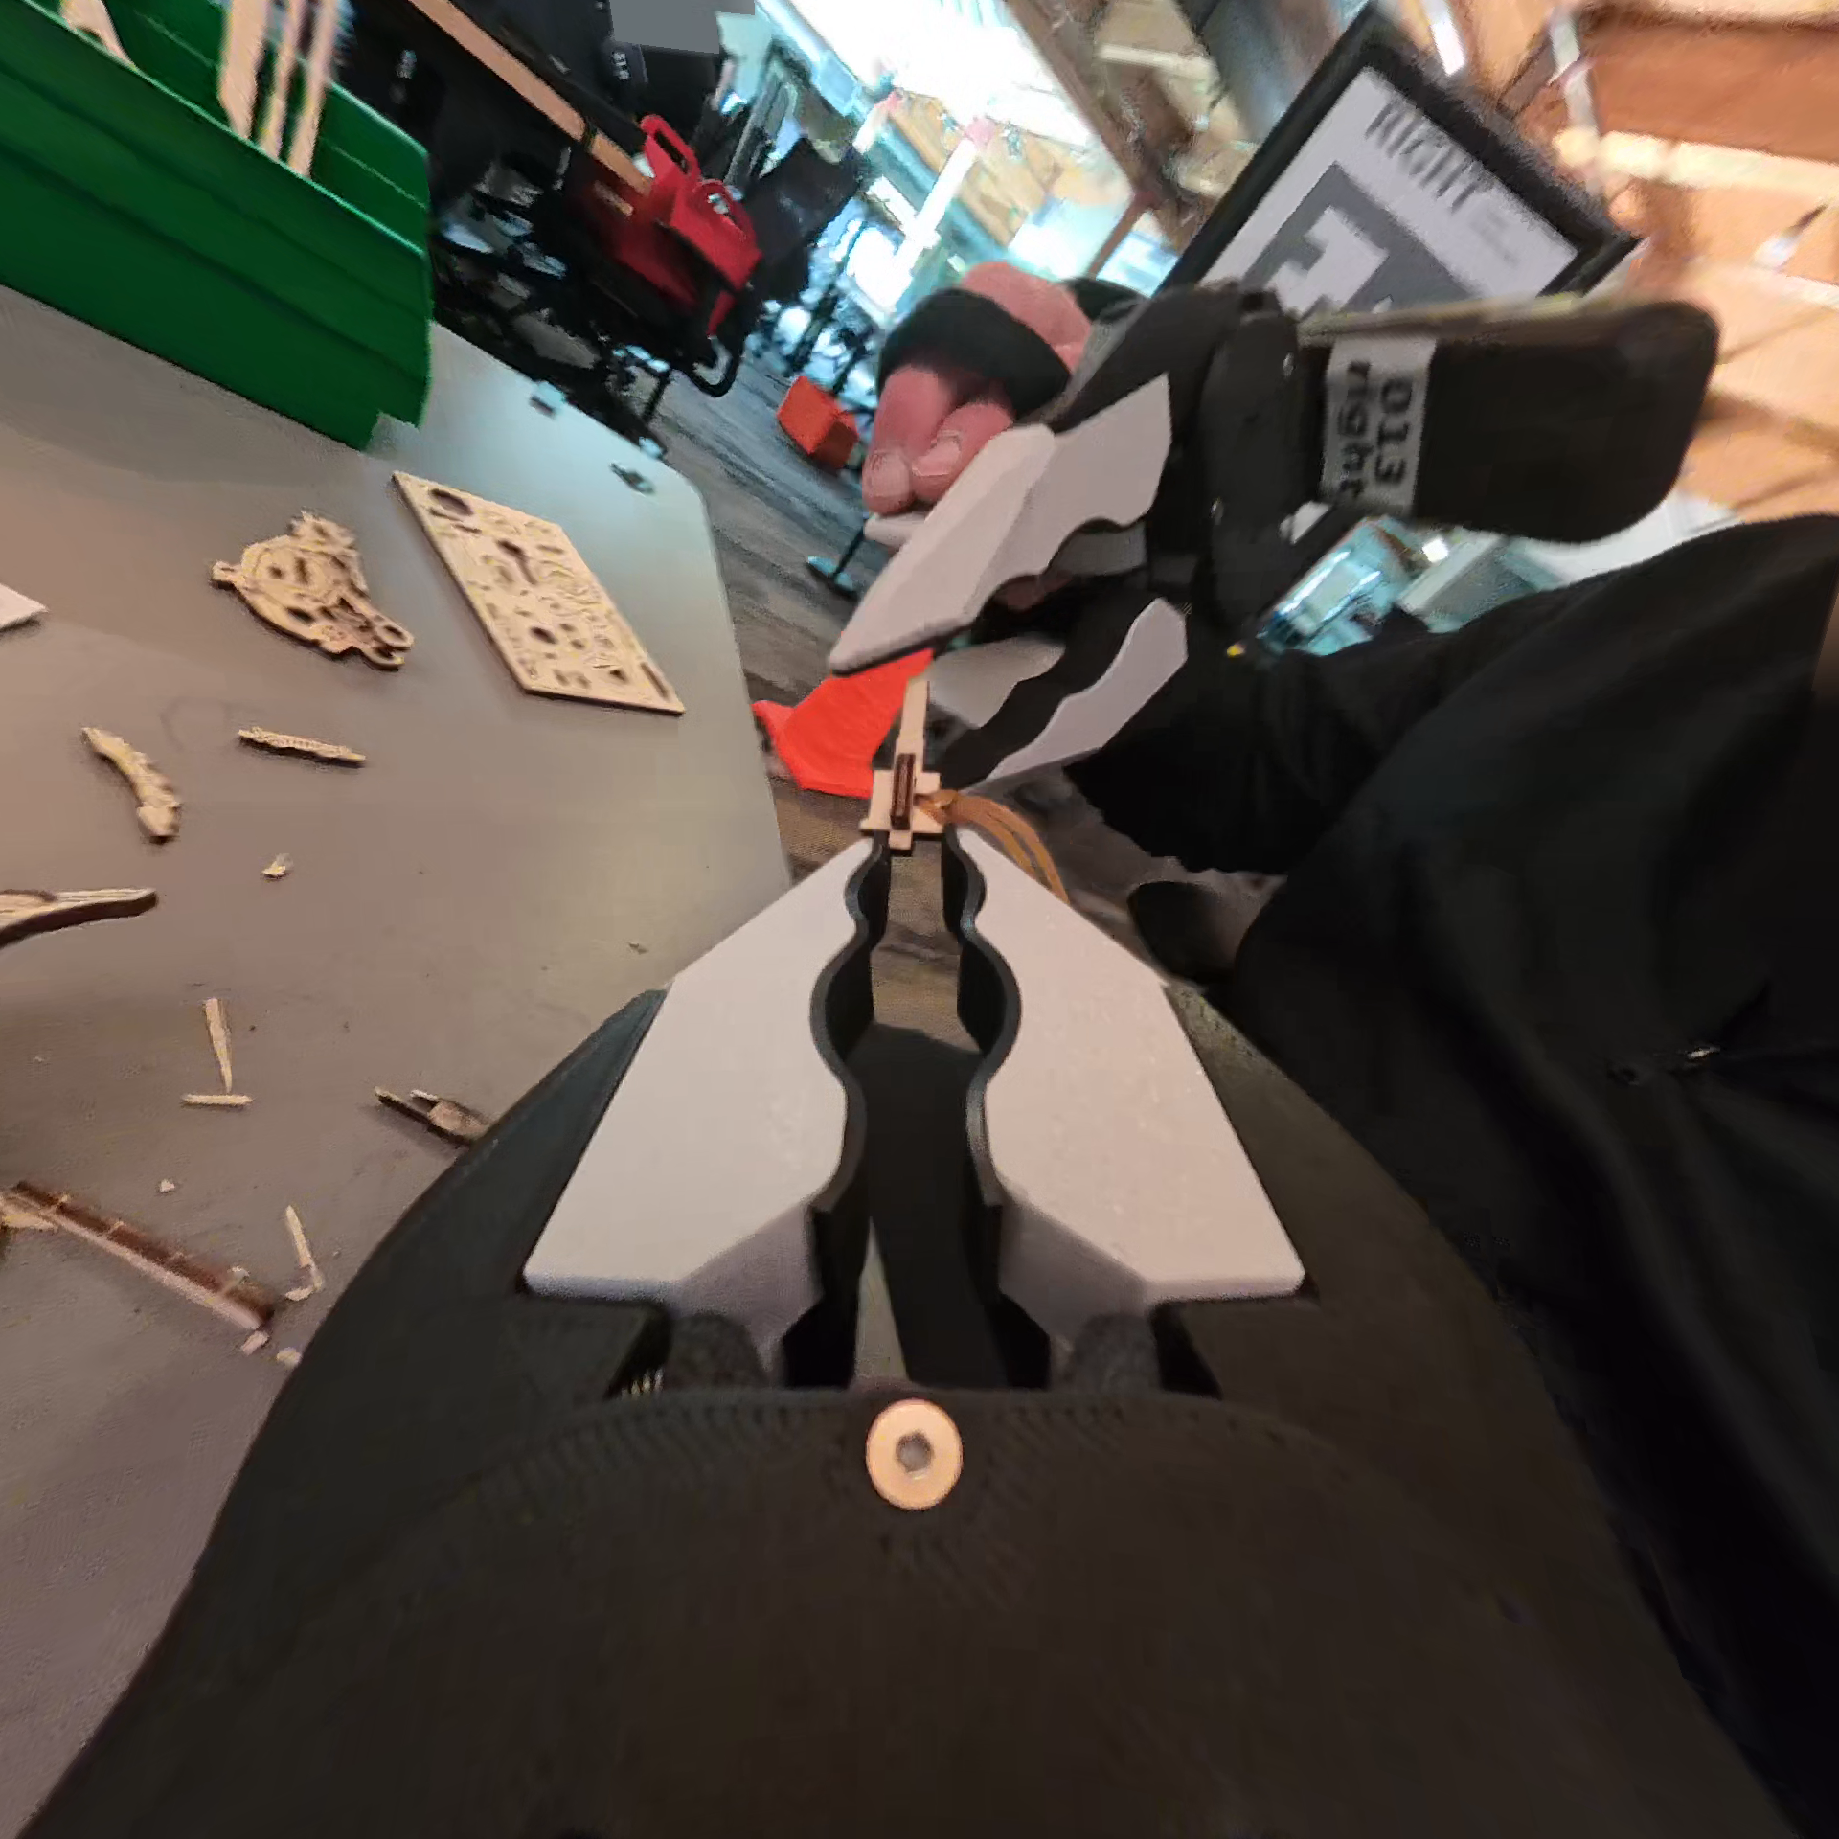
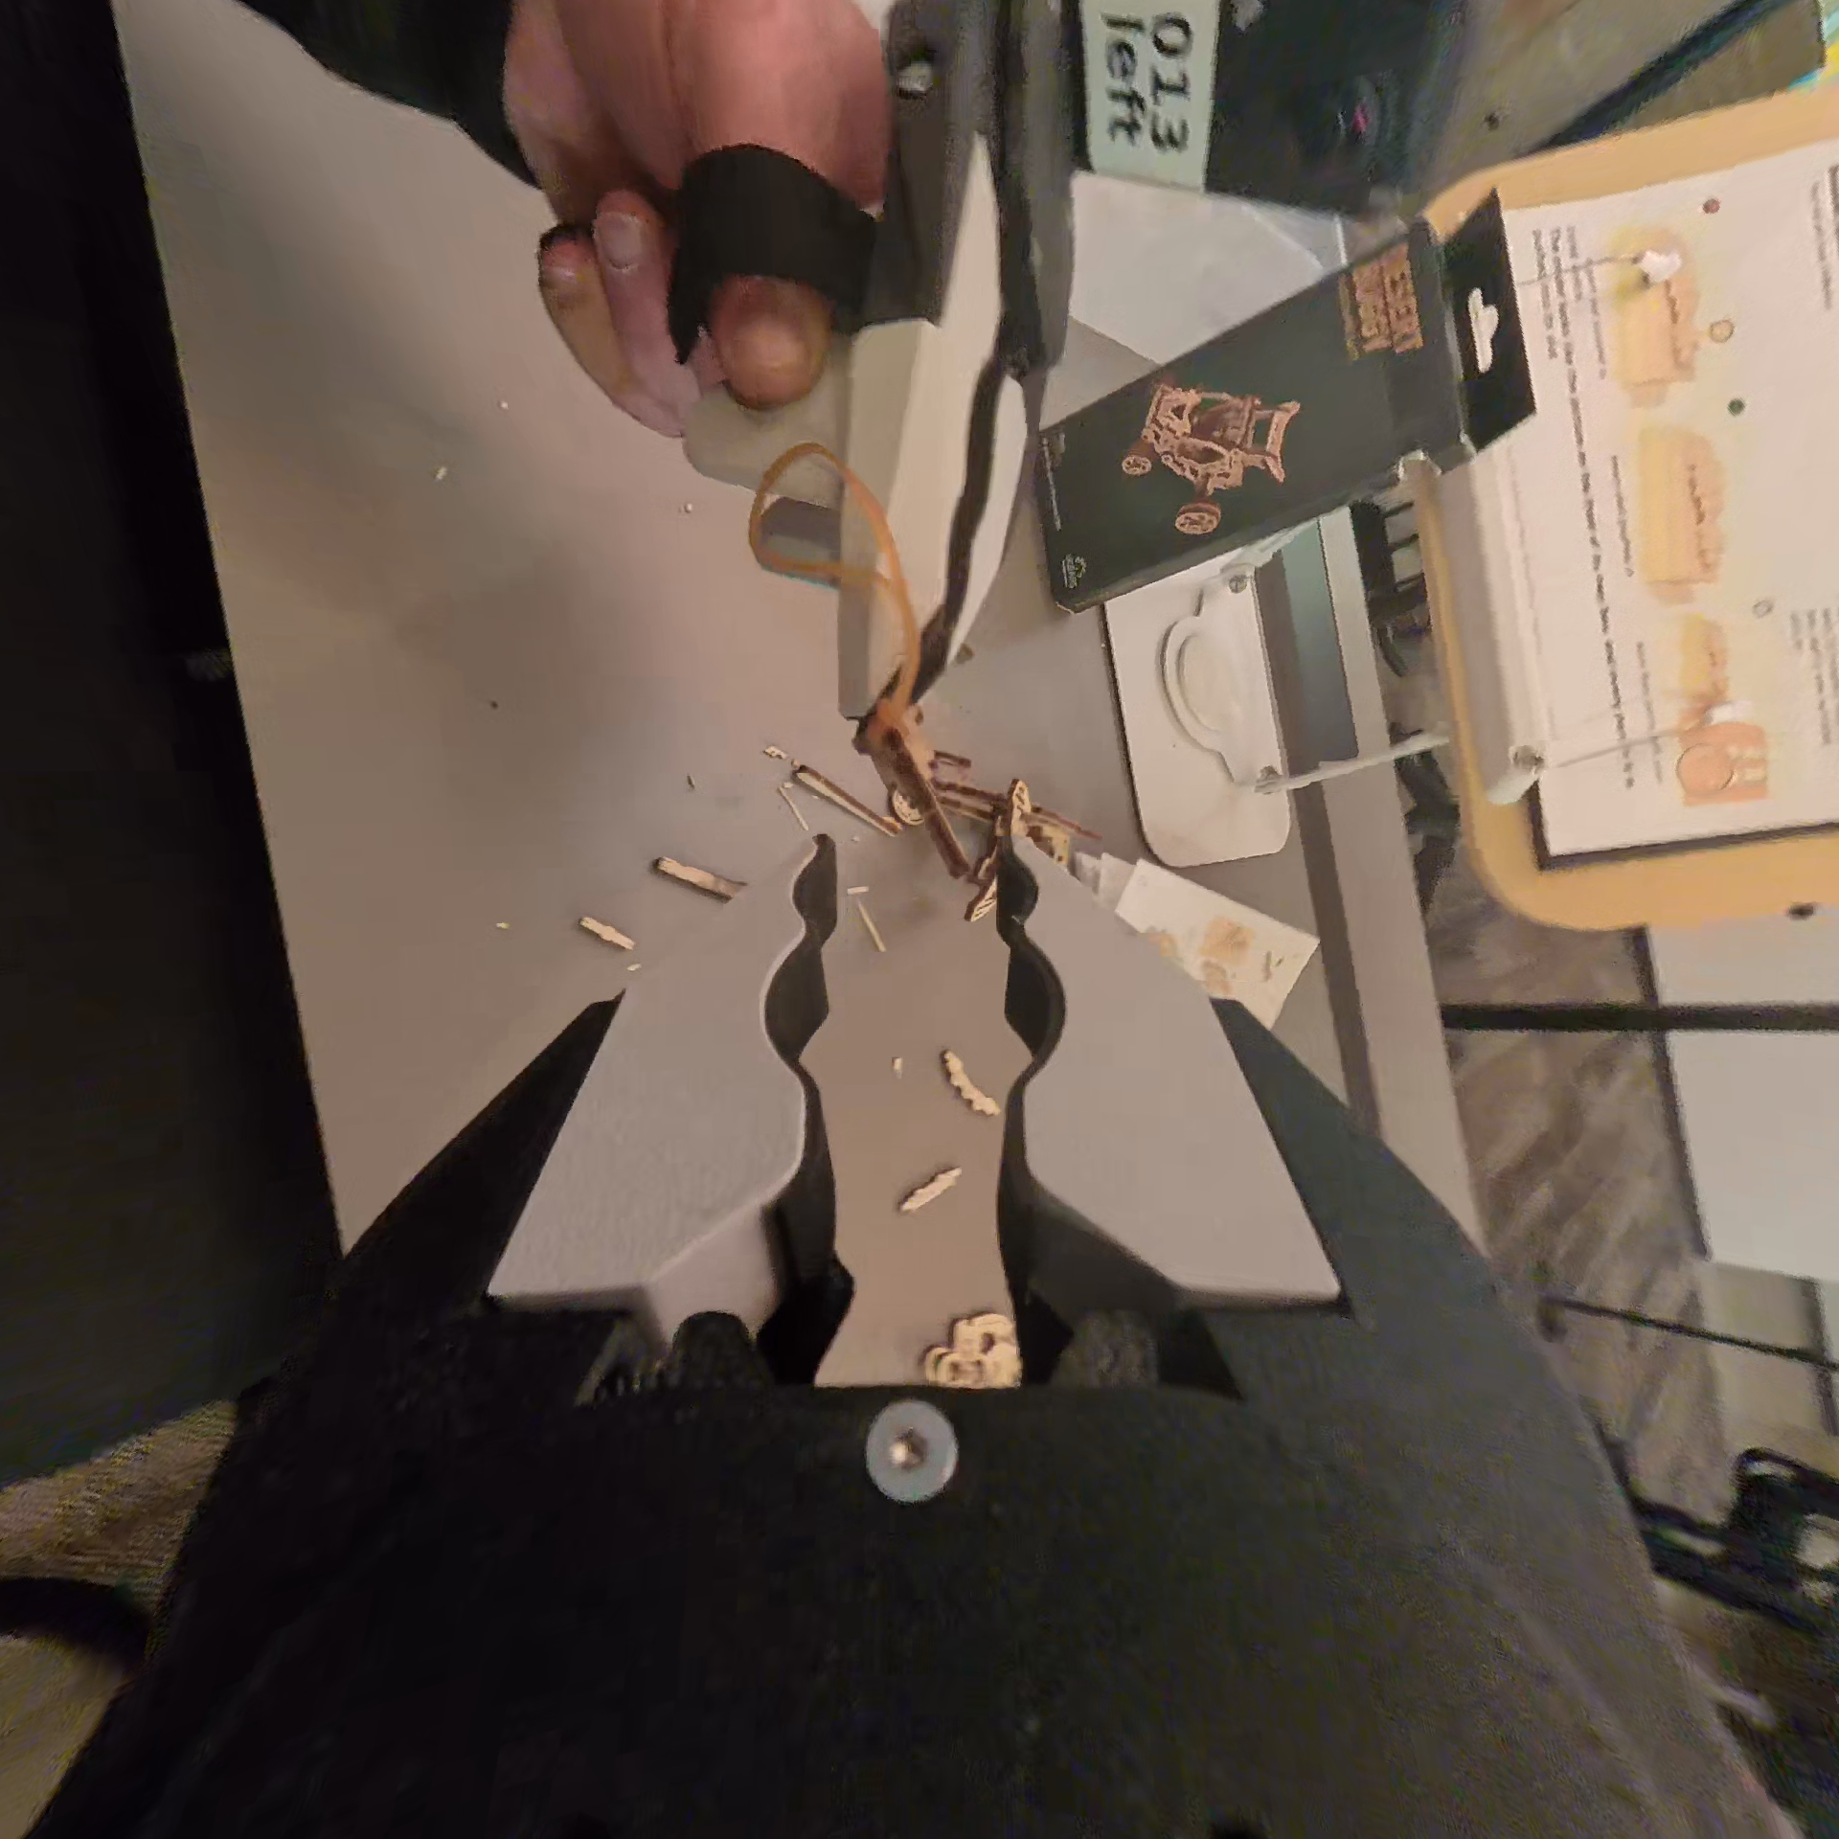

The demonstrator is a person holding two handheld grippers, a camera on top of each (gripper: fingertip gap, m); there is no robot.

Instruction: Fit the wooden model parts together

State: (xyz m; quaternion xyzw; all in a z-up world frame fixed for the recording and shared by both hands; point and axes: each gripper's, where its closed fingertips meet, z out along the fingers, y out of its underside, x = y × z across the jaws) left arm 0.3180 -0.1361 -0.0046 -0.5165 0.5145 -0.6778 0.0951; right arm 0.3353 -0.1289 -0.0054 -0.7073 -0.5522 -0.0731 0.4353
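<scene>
Wooden model part (image 1: 902, 796), a small cross-shaped piece with a rubber band (image 1: 1005, 826) trailing from it, sits clamped at the tips of the left tongs (image 1: 908, 846), held beyond the table's (image 1: 498, 896) edge. Right tongs (image 2: 916, 876) stand apart, empty. Loose wooden pieces (image 1: 134, 786) and a cut-out sheet (image 1: 537, 597) lie on the table.

The bench (image 1: 418, 896) is plain grey. Pale tan wooden parts (image 1: 308, 597) at ten o'clock show dark laser-cut outlines. Green bins (image 1: 199, 219) sit at eleven o'clock. The left hand-held gripper (image 1: 904, 856) has light-grey fingers (image 1: 736, 1095) on black. An amber rubber band (image 2: 846, 537) loops at twelve o'clock.
</scene>
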